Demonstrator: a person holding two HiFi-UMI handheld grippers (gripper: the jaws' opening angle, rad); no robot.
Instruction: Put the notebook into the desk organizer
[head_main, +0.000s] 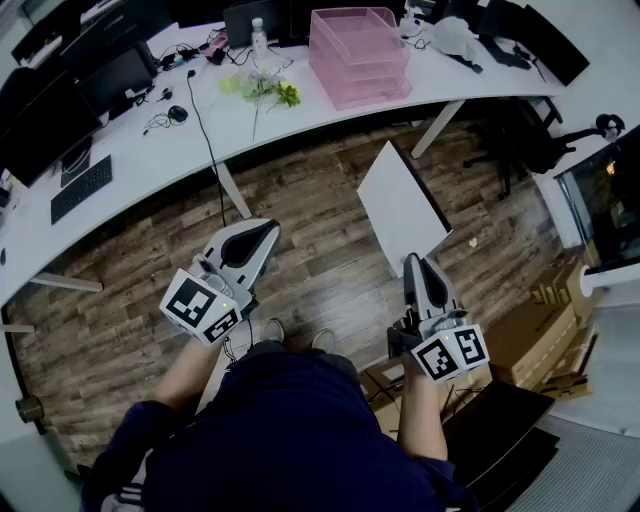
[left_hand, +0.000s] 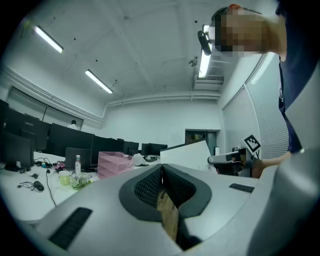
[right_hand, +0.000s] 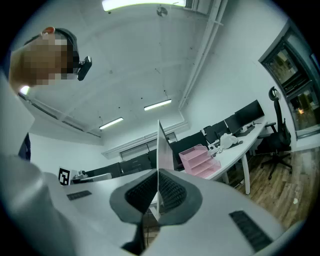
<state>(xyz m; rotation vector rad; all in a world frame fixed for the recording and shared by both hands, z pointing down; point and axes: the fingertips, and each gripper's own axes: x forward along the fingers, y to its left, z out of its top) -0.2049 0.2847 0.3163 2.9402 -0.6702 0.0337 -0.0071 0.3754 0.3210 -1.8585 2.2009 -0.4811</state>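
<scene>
Quick count: 1 notebook (head_main: 400, 205), 1 pink desk organizer (head_main: 360, 55). Grippers x2: left gripper (head_main: 266, 231), right gripper (head_main: 415, 263). 1 long white desk (head_main: 300, 115) w/ 1 bottle (head_main: 259, 38), 1 keyboard (head_main: 80, 188), 1 mouse (head_main: 177, 113), 1 flower bunch (head_main: 268, 91). Monitors (head_main: 45, 125): several, exact no. unclear.

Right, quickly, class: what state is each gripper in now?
Left gripper: closed, empty.
Right gripper: closed on the thin white flat notebook.
</scene>
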